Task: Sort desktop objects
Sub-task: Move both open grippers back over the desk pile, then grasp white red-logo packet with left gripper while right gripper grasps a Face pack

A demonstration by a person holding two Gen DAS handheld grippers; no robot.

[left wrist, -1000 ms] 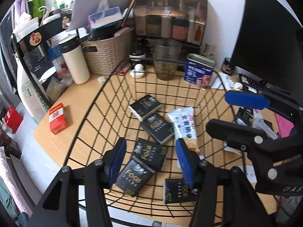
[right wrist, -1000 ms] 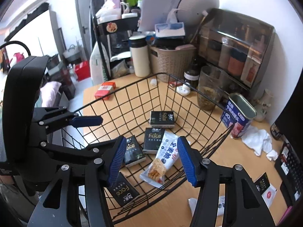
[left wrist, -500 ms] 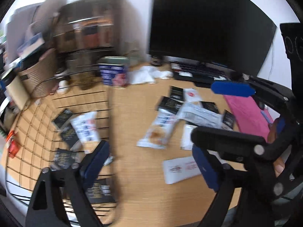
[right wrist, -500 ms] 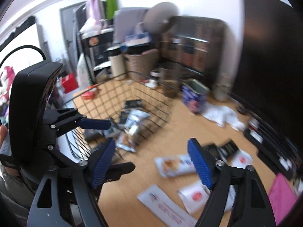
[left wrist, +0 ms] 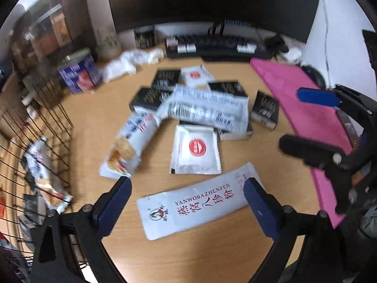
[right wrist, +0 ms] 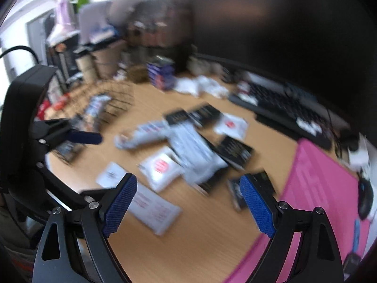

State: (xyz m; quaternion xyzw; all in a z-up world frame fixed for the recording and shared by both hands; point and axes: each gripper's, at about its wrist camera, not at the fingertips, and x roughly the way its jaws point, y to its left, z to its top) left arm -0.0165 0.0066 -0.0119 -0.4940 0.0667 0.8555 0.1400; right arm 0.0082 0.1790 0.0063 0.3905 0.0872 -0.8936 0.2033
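My left gripper point(left wrist: 187, 206) is open and empty, above a long white sachet with red lettering point(left wrist: 198, 206). A square white sachet with a red seal point(left wrist: 196, 151), a snack bar wrapper point(left wrist: 130, 146), a large white printed pouch point(left wrist: 205, 109) and several black tissue packs point(left wrist: 265, 108) lie scattered on the wooden desk. The black wire basket point(left wrist: 35, 127) stands at the left with a snack bar point(left wrist: 43, 176) inside. My right gripper point(right wrist: 187, 206) is open and empty over the same pile; its view is blurred.
A pink mat point(left wrist: 304, 115) lies at the right. A keyboard point(left wrist: 216, 44) and monitor point(left wrist: 212, 2) stand at the back. A blue tin point(left wrist: 79, 74) and crumpled tissue point(left wrist: 132, 61) sit back left. The right gripper shows in the left wrist view point(left wrist: 325, 122).
Both grippers have swung right, away from the basket, to the pile of packets on the desk. Their jaws have opened wider. Nothing was picked up.
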